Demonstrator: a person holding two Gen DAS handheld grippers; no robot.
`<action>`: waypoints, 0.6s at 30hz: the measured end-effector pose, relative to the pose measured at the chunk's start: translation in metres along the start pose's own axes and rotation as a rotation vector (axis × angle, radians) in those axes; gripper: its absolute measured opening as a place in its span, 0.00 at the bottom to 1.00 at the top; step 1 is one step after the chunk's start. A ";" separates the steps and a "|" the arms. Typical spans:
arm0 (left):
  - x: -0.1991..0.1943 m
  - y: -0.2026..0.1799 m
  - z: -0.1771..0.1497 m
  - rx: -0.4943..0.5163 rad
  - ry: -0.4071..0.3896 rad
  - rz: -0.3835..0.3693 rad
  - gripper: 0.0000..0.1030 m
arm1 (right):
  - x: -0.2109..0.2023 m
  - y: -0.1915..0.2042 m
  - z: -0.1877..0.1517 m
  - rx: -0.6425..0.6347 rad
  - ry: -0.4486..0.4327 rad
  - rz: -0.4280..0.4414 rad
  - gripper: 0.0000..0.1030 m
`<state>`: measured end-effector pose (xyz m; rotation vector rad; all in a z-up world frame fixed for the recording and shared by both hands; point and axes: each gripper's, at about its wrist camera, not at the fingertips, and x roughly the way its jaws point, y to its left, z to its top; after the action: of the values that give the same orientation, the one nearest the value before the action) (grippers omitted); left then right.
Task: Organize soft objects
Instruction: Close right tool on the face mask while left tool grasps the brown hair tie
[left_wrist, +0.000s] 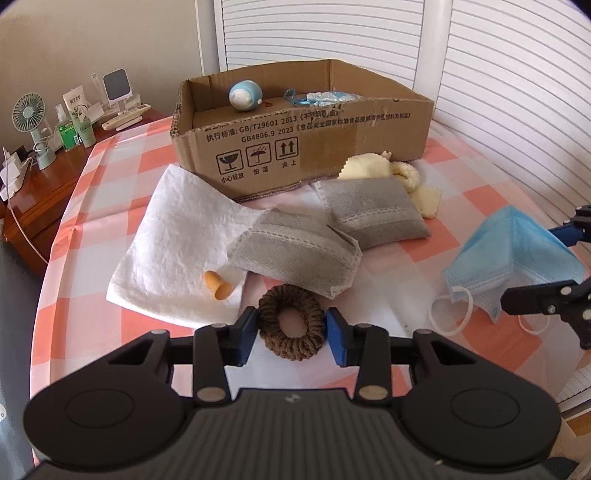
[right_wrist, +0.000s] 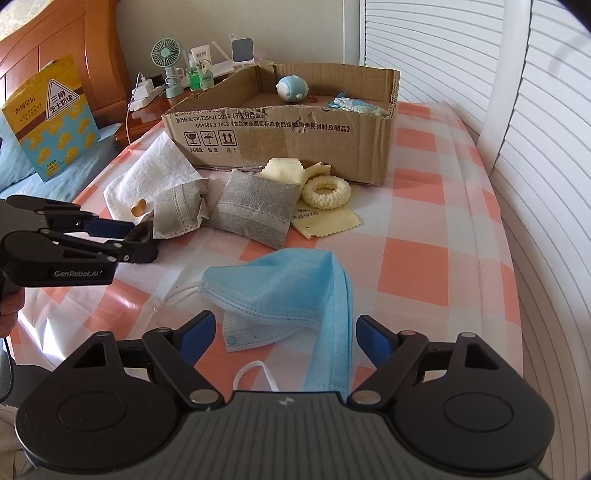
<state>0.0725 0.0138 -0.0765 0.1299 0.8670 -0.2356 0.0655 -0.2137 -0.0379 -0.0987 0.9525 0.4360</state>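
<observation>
Both left fingers (left_wrist: 338, 341) flank and touch the brown scrunchie (left_wrist: 291, 322).

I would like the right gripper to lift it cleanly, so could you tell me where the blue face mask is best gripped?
Grip the raised fold of the blue face mask from above and the near side, where the right gripper already straddles it with open jaws. The mask lies crumpled and tented, so that ridge gives cloth to pinch; the thin ear loop lies flat and would slip.

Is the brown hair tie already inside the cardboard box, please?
No, the brown hair tie lies on the checked cloth between the left gripper's pads, in front of the box.
</observation>
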 end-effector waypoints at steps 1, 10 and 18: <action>-0.002 0.000 -0.001 0.000 0.003 -0.003 0.38 | -0.001 -0.002 0.000 0.008 -0.003 0.004 0.84; -0.010 0.001 -0.011 -0.017 0.012 -0.008 0.38 | -0.004 -0.011 0.001 0.041 -0.009 0.025 0.57; -0.010 0.000 -0.012 -0.022 0.009 -0.011 0.39 | -0.008 -0.010 0.011 0.020 -0.029 0.017 0.51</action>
<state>0.0576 0.0180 -0.0765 0.1055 0.8791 -0.2358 0.0737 -0.2222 -0.0265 -0.0656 0.9293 0.4421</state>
